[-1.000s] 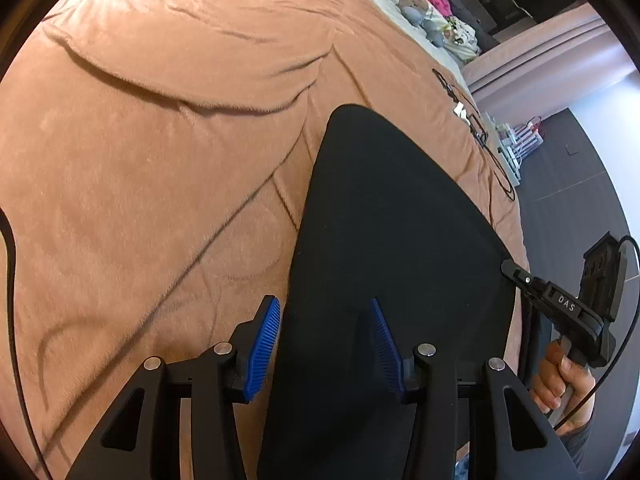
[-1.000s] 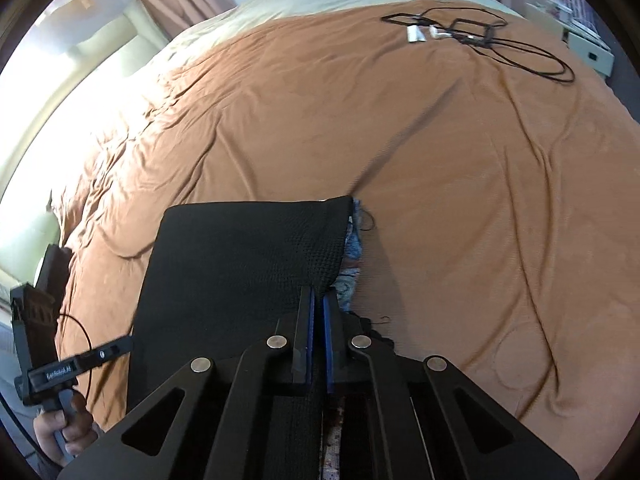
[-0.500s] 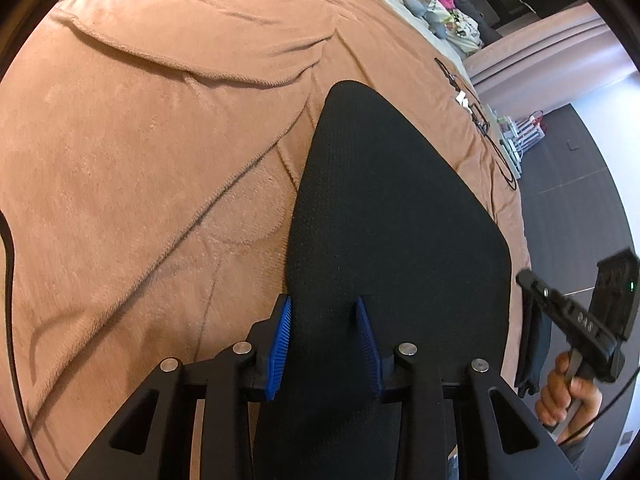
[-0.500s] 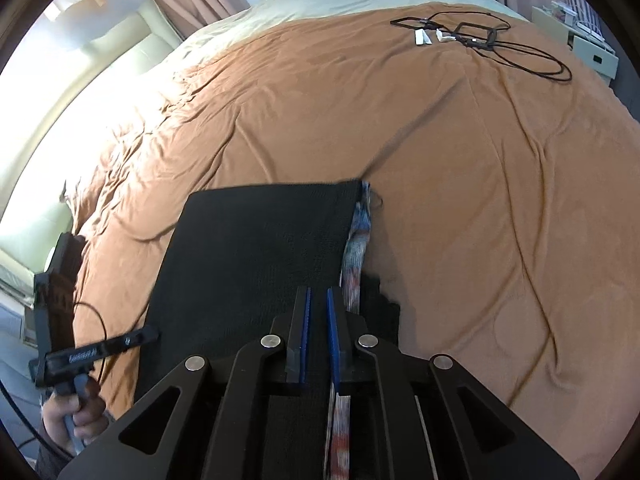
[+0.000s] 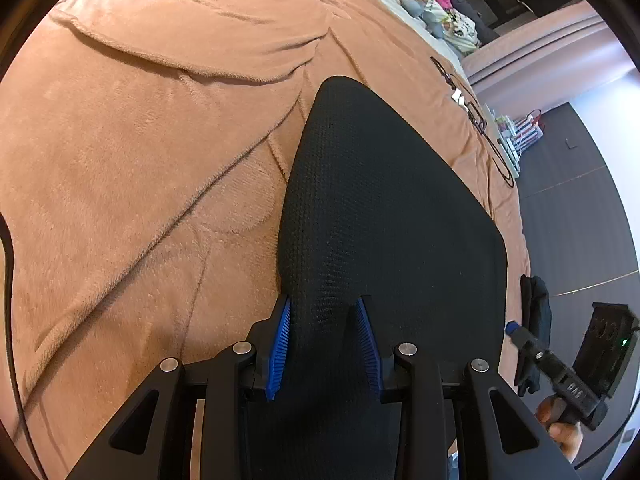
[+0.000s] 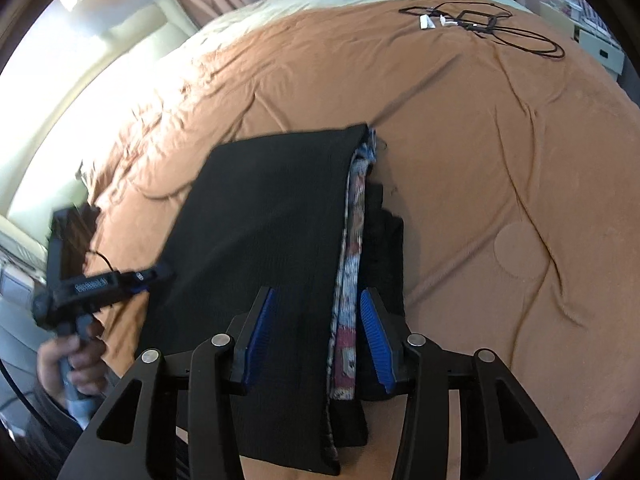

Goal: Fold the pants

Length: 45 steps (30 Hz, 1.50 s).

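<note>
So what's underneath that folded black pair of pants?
Under the folded black textured pants, a patterned multicoloured fabric layer peeks out, above the brown fleece blanket. The rest is covered.

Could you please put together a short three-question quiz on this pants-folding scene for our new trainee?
1. True or false: the black pants lie on a brown blanket.
2. What sits on the far part of the blanket in the right wrist view? A) a coil of black cables B) a pair of shoes C) a laptop
3. What shows along the pants' open edge, between the right gripper's fingers?

Key: 1. True. 2. A. 3. A patterned, multicoloured fabric layer; the right gripper's jaws have just been opening and its pads stand clear of the cloth.
</note>
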### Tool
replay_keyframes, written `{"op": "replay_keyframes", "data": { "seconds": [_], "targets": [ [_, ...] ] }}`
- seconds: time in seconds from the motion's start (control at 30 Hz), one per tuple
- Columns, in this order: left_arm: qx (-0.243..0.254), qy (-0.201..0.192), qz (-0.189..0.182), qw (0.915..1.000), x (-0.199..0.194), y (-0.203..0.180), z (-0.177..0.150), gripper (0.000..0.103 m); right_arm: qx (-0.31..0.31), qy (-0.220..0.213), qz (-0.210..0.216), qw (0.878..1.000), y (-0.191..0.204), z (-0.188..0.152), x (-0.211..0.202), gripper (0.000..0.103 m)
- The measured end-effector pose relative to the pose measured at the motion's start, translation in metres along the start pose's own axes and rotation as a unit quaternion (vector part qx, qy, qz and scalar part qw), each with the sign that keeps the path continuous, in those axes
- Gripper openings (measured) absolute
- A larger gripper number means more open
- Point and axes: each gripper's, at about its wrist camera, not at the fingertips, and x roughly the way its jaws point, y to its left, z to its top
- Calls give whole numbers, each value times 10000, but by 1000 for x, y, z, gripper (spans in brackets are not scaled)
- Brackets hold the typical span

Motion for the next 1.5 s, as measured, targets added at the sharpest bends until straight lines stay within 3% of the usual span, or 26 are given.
{"op": "replay_keyframes", "data": {
  "seconds": [0.1,0.13,0.17,0.23,0.53,0.8,1.1,1.23,1.3,1.37,1.4,1.5],
  "targets": [
    [-1,-2,7,10000,0,0,0,35,-74,175,-48,9998,3,-1,8,40],
    [-2,-1,10,10000,0,-1,0,35,-128,230,-131,9996,4,-1,10,29],
    [3,-2,14,10000,-1,-1,-1,35,-175,284,-185,9993,5,-1,12,12],
    [21,-4,20,10000,-1,-2,0,35,-209,253,-184,9993,6,4,11,3],
    [-73,-47,-61,9999,-9,5,0,36,-126,167,-392,9990,-8,11,1,1],
    [-297,192,-283,9990,-1,15,-13,36,53,105,-581,9982,-9,8,16,1],
    [-287,312,-269,9987,-6,20,-37,40,96,66,-458,9989,-16,1,25,2],
    [-260,322,-213,9989,-11,21,-41,41,181,-18,-294,9994,-20,-2,18,7],
    [-260,337,-164,9990,-12,22,-41,41,147,-47,-251,9996,-21,-4,14,15],
    [-261,366,-147,9989,-13,23,-41,42,128,-54,-184,9997,-22,-9,12,41],
    [-252,379,-128,9989,-14,23,-41,44,130,-75,-182,9997,-23,-11,11,46],
    [-213,423,-67,9989,-13,22,-41,46,218,-88,-84,9997,-28,-17,11,49]
  ]
}}
